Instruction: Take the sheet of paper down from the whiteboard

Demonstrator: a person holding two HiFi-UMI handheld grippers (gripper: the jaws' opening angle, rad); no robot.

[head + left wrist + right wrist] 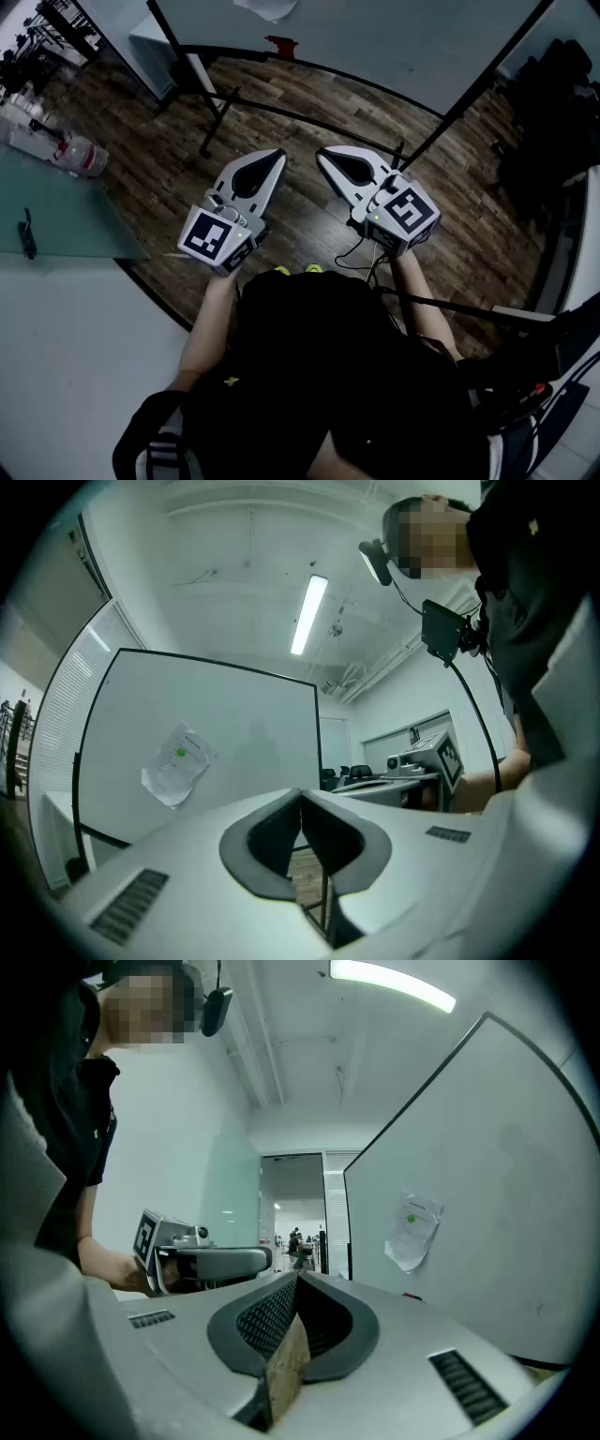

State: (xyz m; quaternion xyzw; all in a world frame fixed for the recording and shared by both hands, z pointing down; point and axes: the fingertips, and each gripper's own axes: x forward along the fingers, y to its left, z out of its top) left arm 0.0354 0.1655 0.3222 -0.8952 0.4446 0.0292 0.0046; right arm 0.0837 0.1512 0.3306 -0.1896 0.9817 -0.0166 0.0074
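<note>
In the head view, the left hand-held gripper (275, 156) and the right hand-held gripper (323, 155) are held level over the wooden floor (309, 211). Both point at the whiteboard (375, 37) and are well apart from it.

In the left gripper view, the jaws are pressed together with nothing between them. The sheet of paper (176, 766) hangs toward the whiteboard's left edge at about mid-height. It is pinned by what looks like a green magnet (180, 753).

In the right gripper view, the jaws are likewise closed and empty, and the sheet's lower corner curls off the board.

Either gripper that arrives with its jaws closed would only shove the sheet or rock the free-standing board. Tugging downward against the magnet could tear the sheet or knock the magnet to the floor.
</note>
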